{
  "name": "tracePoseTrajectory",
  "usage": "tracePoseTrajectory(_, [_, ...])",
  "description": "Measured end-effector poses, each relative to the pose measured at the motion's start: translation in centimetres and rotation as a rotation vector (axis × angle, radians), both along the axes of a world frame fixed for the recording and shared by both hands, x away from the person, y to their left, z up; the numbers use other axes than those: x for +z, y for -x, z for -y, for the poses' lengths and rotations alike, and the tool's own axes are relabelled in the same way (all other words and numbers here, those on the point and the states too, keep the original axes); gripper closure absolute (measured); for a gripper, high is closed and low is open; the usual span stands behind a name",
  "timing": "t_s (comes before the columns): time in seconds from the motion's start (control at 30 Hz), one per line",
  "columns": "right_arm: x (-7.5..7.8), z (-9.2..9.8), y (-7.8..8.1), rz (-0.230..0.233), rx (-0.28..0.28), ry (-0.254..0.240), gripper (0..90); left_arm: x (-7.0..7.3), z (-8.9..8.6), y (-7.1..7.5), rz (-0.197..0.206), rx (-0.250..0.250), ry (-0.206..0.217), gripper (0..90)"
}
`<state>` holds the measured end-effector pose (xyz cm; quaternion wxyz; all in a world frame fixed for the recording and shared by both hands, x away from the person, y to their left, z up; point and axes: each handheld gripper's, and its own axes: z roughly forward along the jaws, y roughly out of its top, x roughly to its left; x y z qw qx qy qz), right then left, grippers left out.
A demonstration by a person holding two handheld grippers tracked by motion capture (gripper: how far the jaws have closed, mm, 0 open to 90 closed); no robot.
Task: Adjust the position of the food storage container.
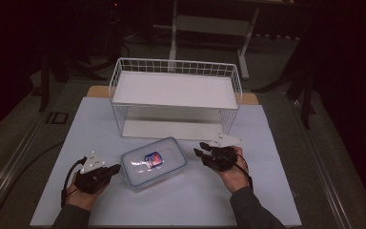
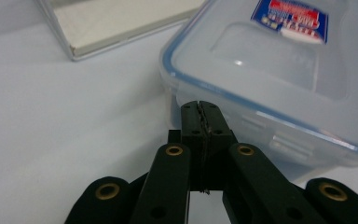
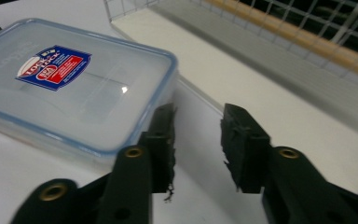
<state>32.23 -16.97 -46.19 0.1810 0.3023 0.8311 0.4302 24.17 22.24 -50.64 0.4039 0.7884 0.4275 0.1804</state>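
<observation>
A clear plastic food container point(image 1: 154, 162) with a blue-rimmed lid and a red and blue label lies on the white table mat, between my two grippers. My left gripper point(image 1: 114, 169) is at its left end. In the left gripper view its jaws are pressed together point(image 2: 200, 109), the tips right against the container's point(image 2: 279, 70) side wall, with nothing between them. My right gripper point(image 1: 201, 152) is just off the container's right end. In the right gripper view its jaws stand apart point(image 3: 198, 135) with only bare mat in the gap, one jaw beside the container's point(image 3: 74, 88) corner.
A white wire rack point(image 1: 175, 90) with an upper shelf and a lower board stands just behind the container; its lower board point(image 3: 279, 60) lies close ahead of the right gripper. The mat's front edge point(image 1: 171, 224) runs near the person's forearms. Dark floor surrounds the table.
</observation>
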Motion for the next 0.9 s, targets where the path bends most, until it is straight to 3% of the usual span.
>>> tracePoseTrajectory(0.1, [-0.8,-1.1,-0.7,-0.022,0.001,0.015,69.3,-0.2,0.0,0.2,-0.034,0.001,-0.031,89.7])
tracePoseTrajectory(0.37, [-2.4,-2.4,-1.8,-0.080,-0.005,0.023,77.8,-0.4,1.1,0.2,-0.054,-0.046,-0.071,89.8])
tracePoseTrajectory(0.6, [-3.4,-2.9,-2.2,-0.124,0.009,0.018,84.4,-0.4,1.2,-0.2,-0.055,-0.041,-0.054,89.8])
tracePoseTrajectory(0.9, [-3.5,-2.2,-2.2,-0.152,0.015,0.008,89.9,-0.6,1.6,-1.3,-0.063,-0.022,-0.045,89.8])
